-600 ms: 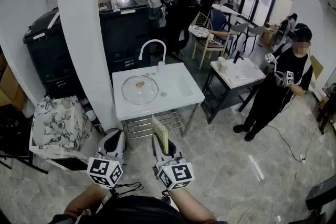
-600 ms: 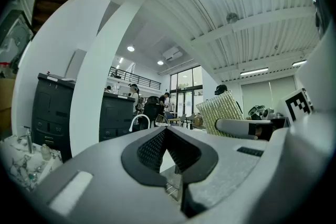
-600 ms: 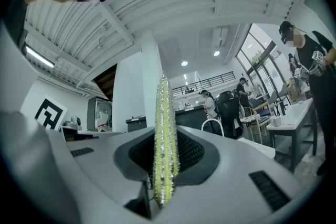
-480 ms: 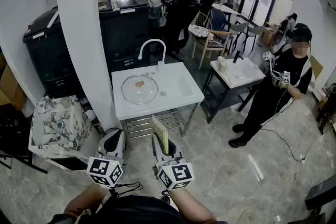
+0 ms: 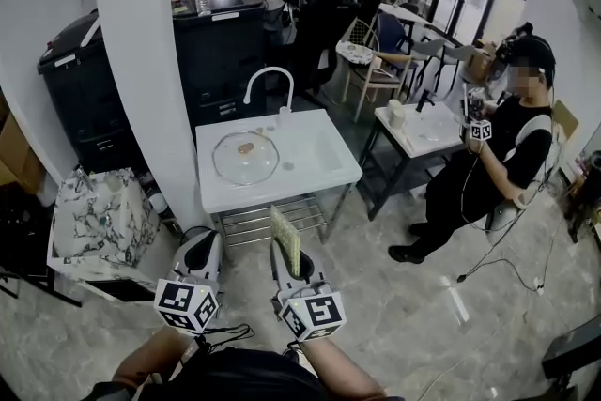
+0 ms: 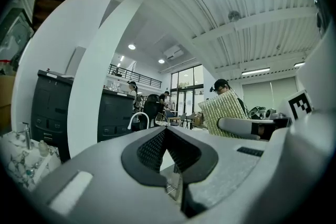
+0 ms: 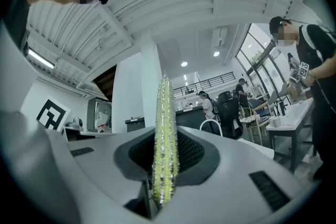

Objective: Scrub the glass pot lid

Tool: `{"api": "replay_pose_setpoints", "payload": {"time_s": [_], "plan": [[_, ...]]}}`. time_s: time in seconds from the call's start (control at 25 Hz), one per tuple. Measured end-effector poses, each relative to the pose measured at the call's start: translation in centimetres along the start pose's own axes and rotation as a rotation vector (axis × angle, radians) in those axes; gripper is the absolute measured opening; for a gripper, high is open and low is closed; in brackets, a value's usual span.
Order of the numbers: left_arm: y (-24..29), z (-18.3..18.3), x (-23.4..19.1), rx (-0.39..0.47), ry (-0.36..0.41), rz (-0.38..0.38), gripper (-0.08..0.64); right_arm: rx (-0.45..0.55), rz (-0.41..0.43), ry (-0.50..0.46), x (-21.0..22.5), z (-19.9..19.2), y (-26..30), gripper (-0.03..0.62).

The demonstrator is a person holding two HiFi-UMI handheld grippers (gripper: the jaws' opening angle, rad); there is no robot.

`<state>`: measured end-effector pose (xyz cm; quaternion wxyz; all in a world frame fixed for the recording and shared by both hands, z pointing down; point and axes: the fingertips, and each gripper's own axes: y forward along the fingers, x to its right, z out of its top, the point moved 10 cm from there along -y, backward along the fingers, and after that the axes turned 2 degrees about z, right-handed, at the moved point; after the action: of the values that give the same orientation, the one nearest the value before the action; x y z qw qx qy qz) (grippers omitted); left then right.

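Observation:
The glass pot lid (image 5: 245, 157) lies flat on the left part of a white sink unit (image 5: 324, 183), well ahead of both grippers. My right gripper (image 5: 289, 260) is shut on a yellow-green scrub pad (image 5: 286, 238), which stands upright on edge between its jaws (image 7: 163, 140). The left gripper (image 5: 200, 256) hangs beside it, jaws closed together with nothing between them (image 6: 167, 145). From the left gripper view the pad (image 6: 223, 111) shows at the right. Both grippers are held low, about a metre short of the sink.
A white pillar (image 5: 141, 61) rises left of the sink, with a curved tap (image 5: 267, 84) behind the basin. A patterned bin (image 5: 99, 225) sits at the left. A person in black (image 5: 493, 164) stands at the right by a second sink table (image 5: 423, 131).
The person in black at the right has stepped closer to the second table. My two grippers have hardly moved.

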<state>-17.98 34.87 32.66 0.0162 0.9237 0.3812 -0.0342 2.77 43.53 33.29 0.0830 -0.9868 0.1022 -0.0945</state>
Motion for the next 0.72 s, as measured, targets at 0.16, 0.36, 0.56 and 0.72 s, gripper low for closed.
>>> {"api": "replay_pose_setpoints", "payload": {"time_s": [0.16,0.36,0.56,0.72], "plan": [[1.1,-0.4,1.9,-0.003,-0.001,0.007,0.0,-0.014,0.008,-0.005,2.0,0.1,-0.7,0.066],[2.1,-0.8,5.3,-0.011,0.006,0.024,0.0,-0.02,0.018,0.016,5.2,0.6,-2.5,0.066],[2.2,-1.3,8.2,-0.032,0.012,0.054,0.0,-0.047,0.041,0.048,7.5,0.6,-4.1,0.066],[2.8,-1.7,9.1,-0.056,0.013,0.074,0.0,-0.066,0.05,0.069,9.0,0.1,-4.1,0.066]]}}
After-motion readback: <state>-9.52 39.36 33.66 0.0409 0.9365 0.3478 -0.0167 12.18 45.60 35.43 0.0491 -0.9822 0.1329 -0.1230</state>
